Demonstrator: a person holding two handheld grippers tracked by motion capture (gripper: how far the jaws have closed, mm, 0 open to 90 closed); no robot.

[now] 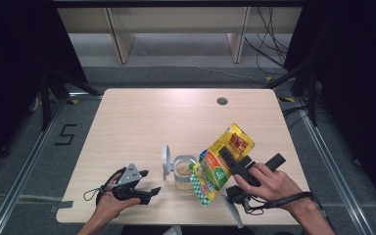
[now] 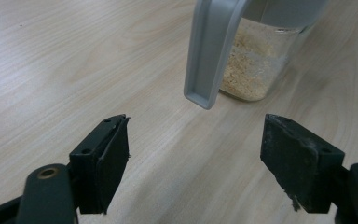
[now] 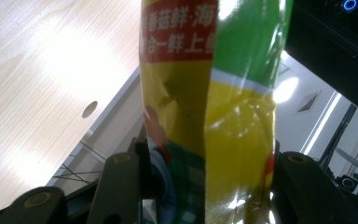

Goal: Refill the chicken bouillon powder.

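Note:
A yellow and green snack bag (image 1: 221, 159) hangs tilted above the table, its lower end over a clear jar (image 1: 183, 174). My right gripper (image 1: 230, 160) is shut on the bag's middle; in the right gripper view the bag (image 3: 214, 107) fills the gap between both jaws of that gripper (image 3: 209, 168). The jar holds pale granules (image 2: 249, 65), and its grey lid (image 1: 166, 159) stands flipped open to the left. My left gripper (image 1: 150, 181) rests low on the table, left of the jar. It is open and holds nothing, and its jaws (image 2: 196, 128) point at the lid (image 2: 209, 51).
The wooden table (image 1: 152, 117) has a round cable hole (image 1: 222, 101) near its far right edge. Behind the table stand pale shelf legs (image 1: 120, 41), with cables on the floor at right. A "5" mark (image 1: 66, 133) lies on the floor to the left.

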